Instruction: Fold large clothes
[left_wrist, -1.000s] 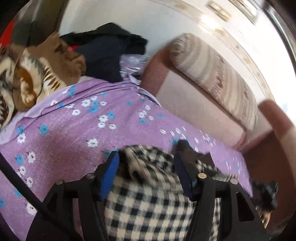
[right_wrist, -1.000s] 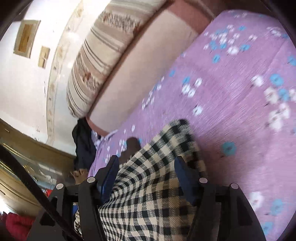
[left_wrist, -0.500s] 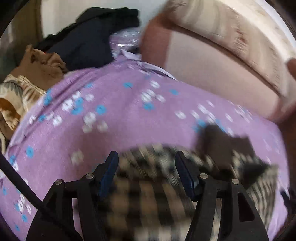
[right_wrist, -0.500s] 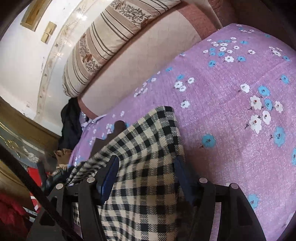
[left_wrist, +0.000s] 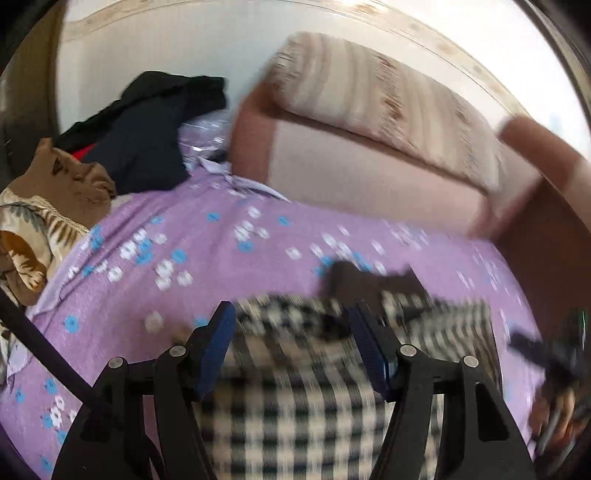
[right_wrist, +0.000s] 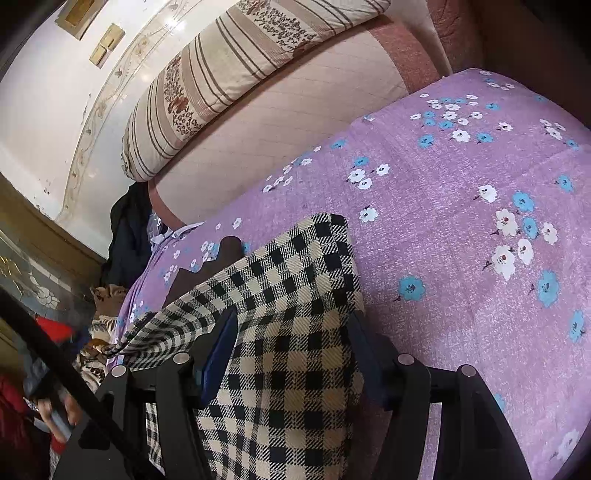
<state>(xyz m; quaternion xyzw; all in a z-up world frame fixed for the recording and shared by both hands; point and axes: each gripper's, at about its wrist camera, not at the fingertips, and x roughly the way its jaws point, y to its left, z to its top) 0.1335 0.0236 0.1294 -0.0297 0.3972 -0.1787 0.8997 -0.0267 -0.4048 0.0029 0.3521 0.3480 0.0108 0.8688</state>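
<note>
Checked garment (right_wrist: 295, 332), black and cream, lies on the bed's purple flowered sheet (right_wrist: 461, 206), near the front edge. In the right wrist view it looks folded into a long strip; long axis runs from the camera away toward the pink headboard (right_wrist: 280, 122), far end squared off. A dark brown part (right_wrist: 207, 269) sticks out on its left side.

Right gripper (right_wrist: 291, 343): jaws spread, one on each side of the strip, cloth between the blue pads; whether the pads press the cloth cannot be told.

Left gripper (left_wrist: 291, 332): picture blurred. Jaws spread over the checked cloth; contact with it cannot be told.

Striped pillow (right_wrist: 236, 74) along the headboard. Dark clothes (left_wrist: 155, 125) and brown patterned fabric (left_wrist: 44, 218) heaped at the bed's far left corner.
</note>
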